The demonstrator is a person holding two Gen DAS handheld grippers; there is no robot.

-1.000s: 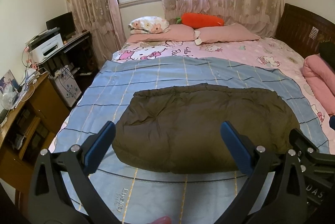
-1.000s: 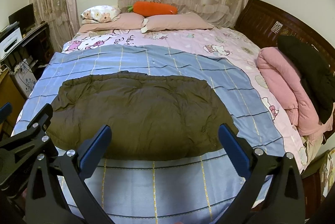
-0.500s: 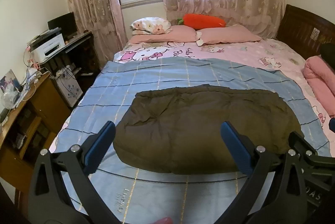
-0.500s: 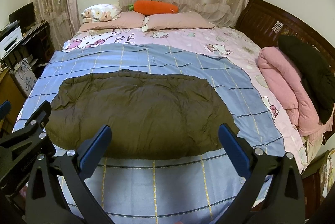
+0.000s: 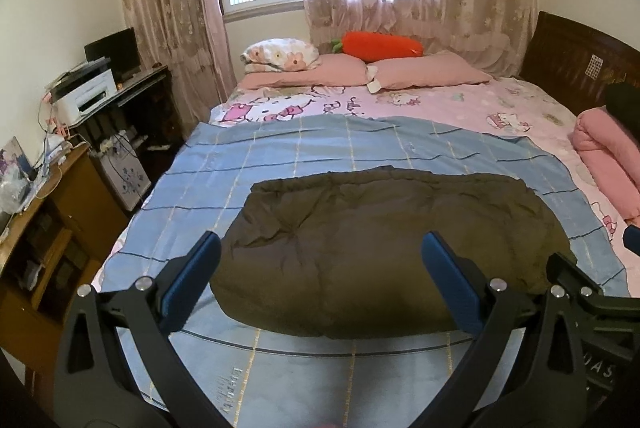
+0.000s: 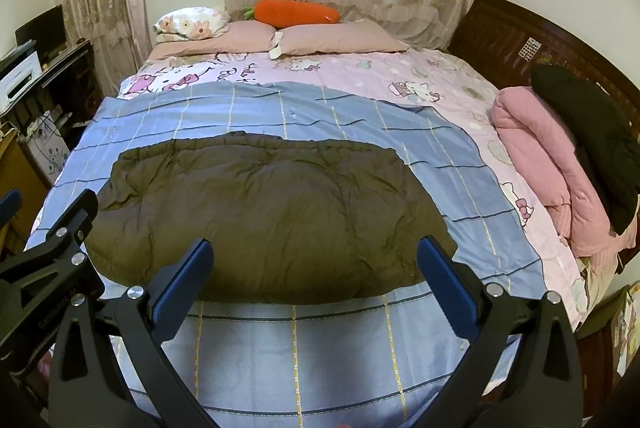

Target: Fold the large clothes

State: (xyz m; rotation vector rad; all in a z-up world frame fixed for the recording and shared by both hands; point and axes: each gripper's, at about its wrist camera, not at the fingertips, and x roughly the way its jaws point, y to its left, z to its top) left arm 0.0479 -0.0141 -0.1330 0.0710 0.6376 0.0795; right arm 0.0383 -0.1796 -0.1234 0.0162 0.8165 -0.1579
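A dark olive padded garment (image 5: pixel 380 244) lies folded in a wide flat bundle on a blue checked sheet (image 5: pixel 280 156) across the bed; it also shows in the right wrist view (image 6: pixel 272 212). My left gripper (image 5: pixel 320 252) is open and empty, held above the bundle's near edge. My right gripper (image 6: pixel 314 260) is open and empty, also above the near edge. Each gripper's frame shows at the side of the other's view.
Pink pillows (image 5: pixel 428 72) and an orange carrot cushion (image 5: pixel 380 46) lie at the bed's far end. A rolled pink quilt (image 6: pixel 536 164) with a black garment (image 6: pixel 588 140) lies at the right by the headboard. A desk with a printer (image 5: pixel 84 96) stands left.
Both grippers have drawn back and risen slightly, so the bundle sits a little farther away. Both stay open; the garment has not moved.
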